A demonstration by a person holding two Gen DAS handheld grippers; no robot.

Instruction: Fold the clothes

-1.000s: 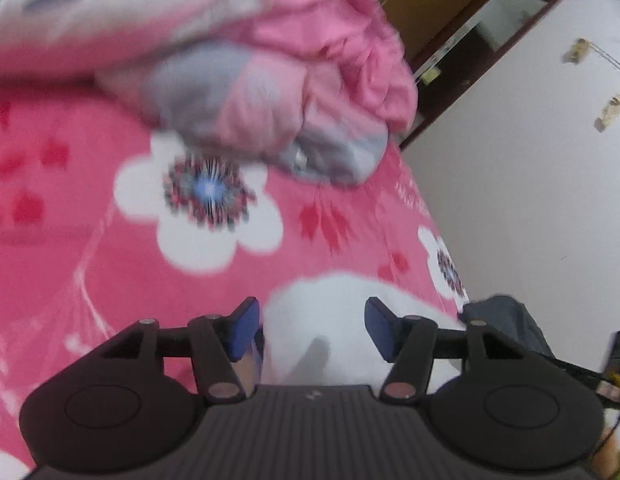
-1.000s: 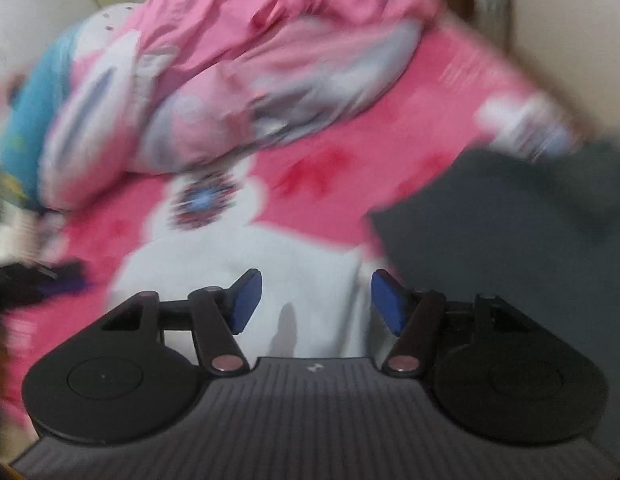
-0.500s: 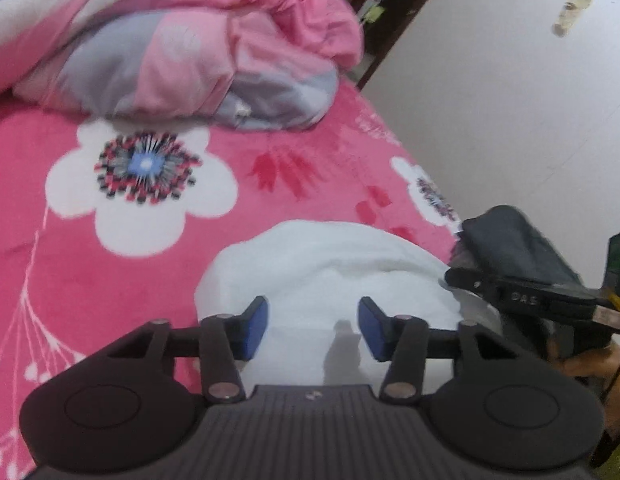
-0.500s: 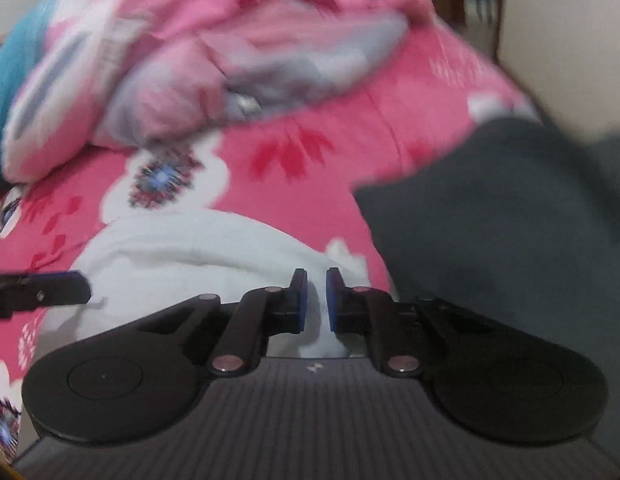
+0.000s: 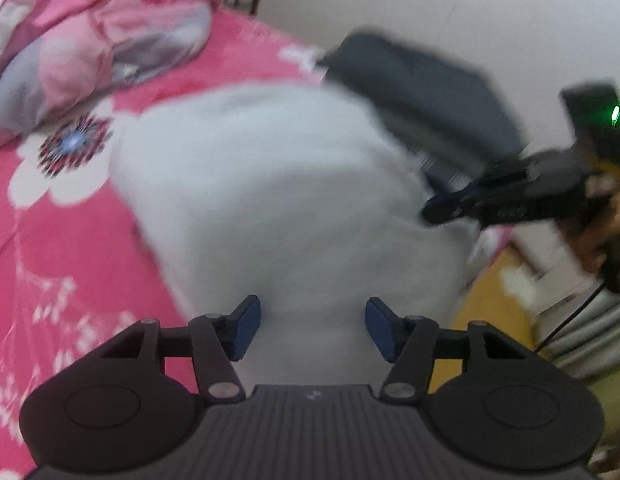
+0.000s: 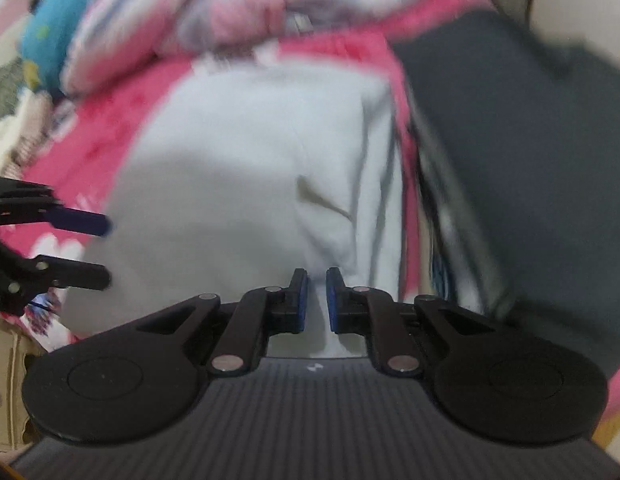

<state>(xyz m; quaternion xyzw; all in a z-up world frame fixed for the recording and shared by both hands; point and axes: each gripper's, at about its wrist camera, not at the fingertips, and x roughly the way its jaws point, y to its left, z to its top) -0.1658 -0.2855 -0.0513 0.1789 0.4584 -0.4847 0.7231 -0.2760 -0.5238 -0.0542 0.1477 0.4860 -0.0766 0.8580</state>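
The right claw (image 6: 317,294) had just clamped onto the white garment (image 6: 246,152); the left claw (image 5: 312,330) stayed apart above it; folding could begin.

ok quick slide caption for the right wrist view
Right gripper pinched shut on the near edge of a white garment spread on a pink floral bedspread, dark grey garment alongside.

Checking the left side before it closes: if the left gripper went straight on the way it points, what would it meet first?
Most likely the white garment: it fills the view between and ahead of the left gripper and its open fingers. Blur leaves the gap unclear.
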